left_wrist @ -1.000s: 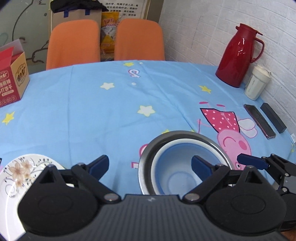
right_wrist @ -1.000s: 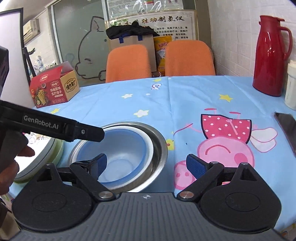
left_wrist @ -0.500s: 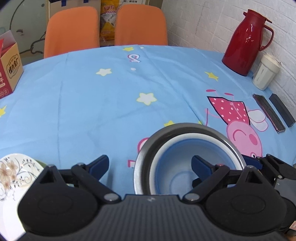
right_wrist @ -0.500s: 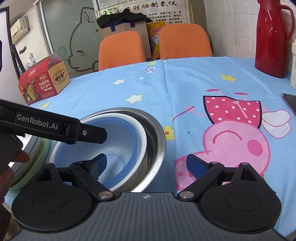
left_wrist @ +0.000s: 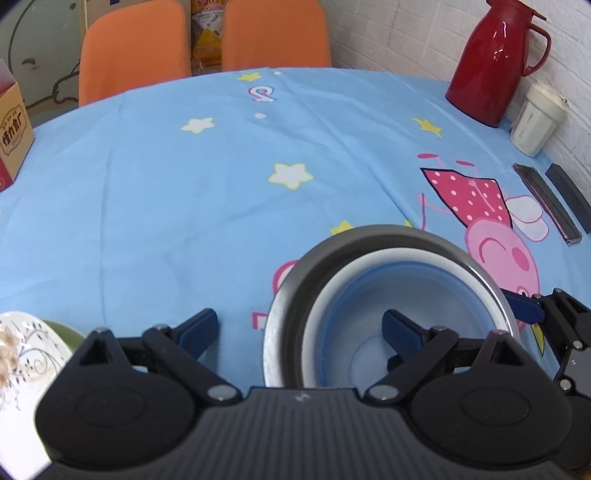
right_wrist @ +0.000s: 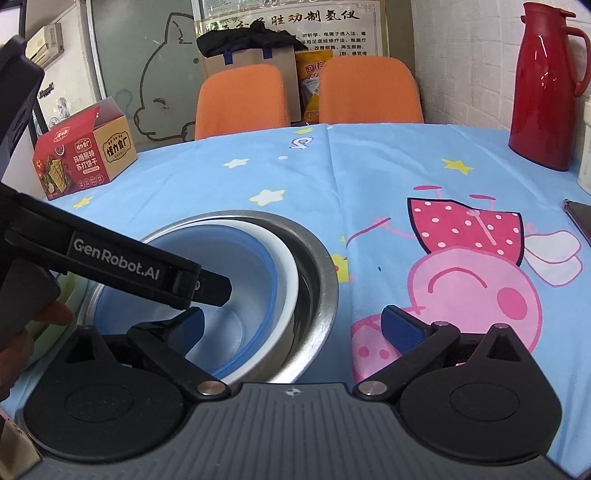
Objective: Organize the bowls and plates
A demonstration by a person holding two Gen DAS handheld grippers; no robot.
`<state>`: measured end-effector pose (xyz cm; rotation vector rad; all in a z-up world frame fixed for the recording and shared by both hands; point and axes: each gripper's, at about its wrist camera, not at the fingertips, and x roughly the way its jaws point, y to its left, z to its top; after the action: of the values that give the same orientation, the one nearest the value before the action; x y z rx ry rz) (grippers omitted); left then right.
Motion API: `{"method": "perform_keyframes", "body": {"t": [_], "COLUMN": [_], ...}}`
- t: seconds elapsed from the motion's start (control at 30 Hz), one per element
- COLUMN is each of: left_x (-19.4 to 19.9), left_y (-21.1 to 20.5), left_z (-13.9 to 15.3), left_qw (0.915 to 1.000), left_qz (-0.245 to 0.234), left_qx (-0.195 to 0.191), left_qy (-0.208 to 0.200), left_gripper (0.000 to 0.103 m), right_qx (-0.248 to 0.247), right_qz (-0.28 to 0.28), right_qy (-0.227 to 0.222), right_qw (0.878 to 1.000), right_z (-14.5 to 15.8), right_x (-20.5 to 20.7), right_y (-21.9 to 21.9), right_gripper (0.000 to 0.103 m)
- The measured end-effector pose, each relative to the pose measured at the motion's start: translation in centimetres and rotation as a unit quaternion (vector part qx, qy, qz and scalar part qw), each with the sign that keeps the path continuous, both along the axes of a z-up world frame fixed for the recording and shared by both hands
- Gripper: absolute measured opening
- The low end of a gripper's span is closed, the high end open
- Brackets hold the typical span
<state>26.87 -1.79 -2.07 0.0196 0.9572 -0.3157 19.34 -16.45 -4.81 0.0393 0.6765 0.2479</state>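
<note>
- Plainly, "GenRobot.AI" is printed in white on the black bar of the left gripper (right_wrist: pixel 207 295), which enters the right wrist view from 9 o'clock and ends over the blue bowl (right_wrist: pixel 236 266).
- The red box (right_wrist: pixel 85 147) at 10 o'clock in that view carries Chinese lettering in white and on a tan panel; a poster (right_wrist: pixel 295 33) on the far wall at 12 o'clock has a large Chinese headline and small lines too fine to read.
- The cup (left_wrist: pixel 535 118) at 2 o'clock in the left wrist view bears small print, illegible.
- The blue bowl sits nested in a white bowl (left_wrist: pixel 332 288), which sits in a steel bowl (left_wrist: pixel 288 295), near the table's near edge.
- The left gripper (left_wrist: pixel 299 328) stands wide apart, gripping nothing: one finger outside the steel rim, the other over the blue bowl.
- The right gripper (right_wrist: pixel 291 325) is likewise spread wide and empty, straddling the steel bowl's right rim.
- A floral plate (left_wrist: pixel 22 354) lies at 8 o'clock, stacked on a green one.
- The tablecloth (left_wrist: pixel 184 206) from 10 to 1 o'clock is bare.
- A red jug (left_wrist: pixel 495 62) stands by the brick wall.
</note>
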Motion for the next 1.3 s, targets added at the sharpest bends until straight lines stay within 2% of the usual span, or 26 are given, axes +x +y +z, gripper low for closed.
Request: {"method": "perform_keyframes", "body": {"t": [0.1,0.23,0.33,0.4,0.47,0.5,0.53,0.57,0.63,0.7,0.8,1.03,1.3], "left_x": [-0.1,-0.5,-0.5,-0.8,-1.2,-1.3,-1.5,-1.6,-1.6,-1.4,-1.6,-2.0,-3.5], "left_y": [0.1,0.4,0.4,0.1,-0.2,-0.2,-0.4,-0.6,-0.9,-0.8,-0.9,-1.1,2.6], "left_z": [0.2,0.4,0.1,0.0,0.0,0.1,0.3,0.6,0.8,0.9,2.4,6.7,9.7], "left_qw": [1.0000,0.9998,0.9997,0.9999,0.9998,0.9997,0.9996,0.9994,0.9997,0.9995,0.9987,0.9963,0.9934], "left_qz": [-0.002,-0.009,-0.007,-0.010,-0.011,-0.015,-0.021,-0.026,-0.019,-0.015,-0.013,-0.016,0.015], "left_qx": [-0.007,-0.017,-0.021,-0.009,0.003,-0.004,-0.010,-0.017,-0.014,-0.029,-0.050,-0.070,-0.075], "left_qy": [0.000,0.000,0.004,-0.003,-0.014,-0.017,-0.018,-0.015,-0.009,0.006,-0.002,-0.046,-0.086], "left_gripper": [0.095,0.095,0.094,0.093,0.085,0.080,0.067,0.058,0.056,0.052,0.050,0.051,0.051], "right_qx": [0.025,0.040,0.036,0.022,0.033,0.043,0.042,0.036,0.029,0.023,0.008,-0.013,-0.020], "right_qz": [-0.008,-0.003,0.006,0.008,0.011,0.015,0.016,0.014,0.010,0.004,-0.001,-0.012,0.018], "right_qy": [0.011,0.002,0.007,0.002,0.003,0.006,0.006,0.002,0.000,0.001,-0.013,-0.067,-0.108], "right_qw": [1.000,0.999,0.999,1.000,0.999,0.999,0.999,0.999,1.000,1.000,1.000,0.998,0.994], "right_z": [0.4,0.8,0.4,0.4,0.5,0.5,0.5,0.5,0.4,0.7,1.7,5.7,8.6], "right_x": [-0.2,-1.2,-1.1,-1.2,-1.2,-1.2,-1.2,-1.3,-1.3,-1.4,-2.0,-2.6,-2.8], "right_y": [-0.4,-0.7,-0.5,-0.2,-0.2,-0.3,-0.1,0.2,0.5,0.6,0.6,0.3,2.5], "right_gripper": [0.103,0.103,0.103,0.103,0.087,0.075,0.075,0.075,0.075,0.075,0.076,0.078,0.081]}}
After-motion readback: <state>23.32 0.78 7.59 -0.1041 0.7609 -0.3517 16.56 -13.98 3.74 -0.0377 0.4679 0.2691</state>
